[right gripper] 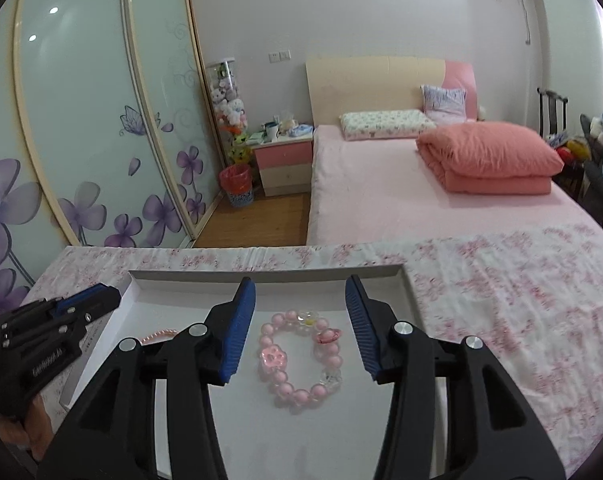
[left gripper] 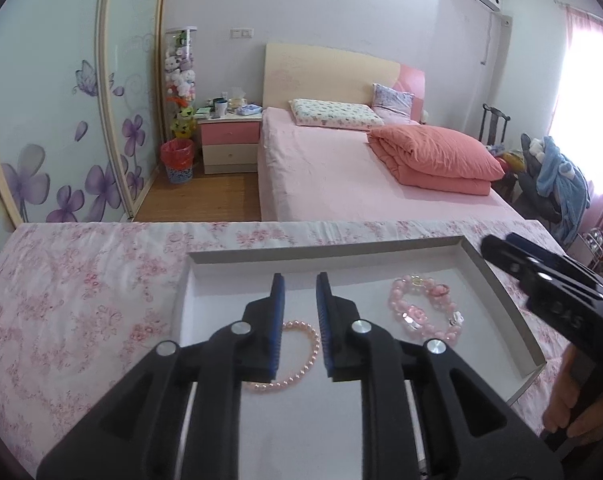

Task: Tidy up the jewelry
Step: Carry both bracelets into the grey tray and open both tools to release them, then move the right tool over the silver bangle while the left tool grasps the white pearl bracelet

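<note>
Both bracelets lie in the white tray (left gripper: 501, 292). Left gripper (left gripper: 300, 328) fingers slightly spread over the pearl bracelet (left gripper: 301, 360); right gripper (right gripper: 301, 328) fingers spread wide, bead bracelet (right gripper: 301, 356) between, unpinched. Placement appears done; withdrawal remains.

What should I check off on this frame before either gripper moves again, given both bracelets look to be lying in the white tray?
1. Pearl bracelet lies flat in the white tray: ok.
2. Chunky pink bead bracelet lies in the same tray: ok.
3. Left gripper open, pads off the pearl bracelet: ok.
4. Right gripper open, bead bracelet between its fingers but untouched: ok.
5. The two bracelets apart, not tangled: ok.
6. More jewelry left outside the tray on the floral cloth: cannot tell; none shows in either view.
</note>
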`<state>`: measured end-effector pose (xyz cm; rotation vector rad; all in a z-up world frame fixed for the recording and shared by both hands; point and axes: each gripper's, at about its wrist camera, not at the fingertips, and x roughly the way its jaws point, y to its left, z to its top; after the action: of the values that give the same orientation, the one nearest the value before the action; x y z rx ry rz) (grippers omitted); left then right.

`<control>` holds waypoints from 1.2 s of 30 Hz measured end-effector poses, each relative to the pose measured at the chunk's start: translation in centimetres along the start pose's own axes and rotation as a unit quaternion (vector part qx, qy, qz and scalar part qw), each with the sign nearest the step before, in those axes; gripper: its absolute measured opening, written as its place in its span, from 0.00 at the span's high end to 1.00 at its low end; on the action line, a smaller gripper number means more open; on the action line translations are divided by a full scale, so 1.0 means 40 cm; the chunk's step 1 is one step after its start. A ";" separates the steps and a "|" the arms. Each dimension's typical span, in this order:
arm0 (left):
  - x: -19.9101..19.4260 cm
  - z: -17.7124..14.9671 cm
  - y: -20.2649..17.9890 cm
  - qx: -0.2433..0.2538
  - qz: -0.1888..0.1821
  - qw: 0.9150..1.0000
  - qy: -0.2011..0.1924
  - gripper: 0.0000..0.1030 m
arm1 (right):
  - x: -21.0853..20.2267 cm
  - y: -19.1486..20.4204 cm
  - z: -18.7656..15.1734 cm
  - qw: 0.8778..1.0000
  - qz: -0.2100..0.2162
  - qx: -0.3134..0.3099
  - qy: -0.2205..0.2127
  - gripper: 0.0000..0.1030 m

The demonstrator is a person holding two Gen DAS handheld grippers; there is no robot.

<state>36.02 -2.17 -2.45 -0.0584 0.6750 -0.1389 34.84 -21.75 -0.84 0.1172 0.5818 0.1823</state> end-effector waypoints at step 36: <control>-0.380 -0.404 0.010 0.008 -0.036 0.999 0.038 0.55 | -0.377 0.049 -0.457 0.991 0.046 -0.024 0.124 0.51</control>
<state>14.19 0.34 -5.69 -0.0617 0.7488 -0.2163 12.04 -21.86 -7.62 0.0741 0.8195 0.3029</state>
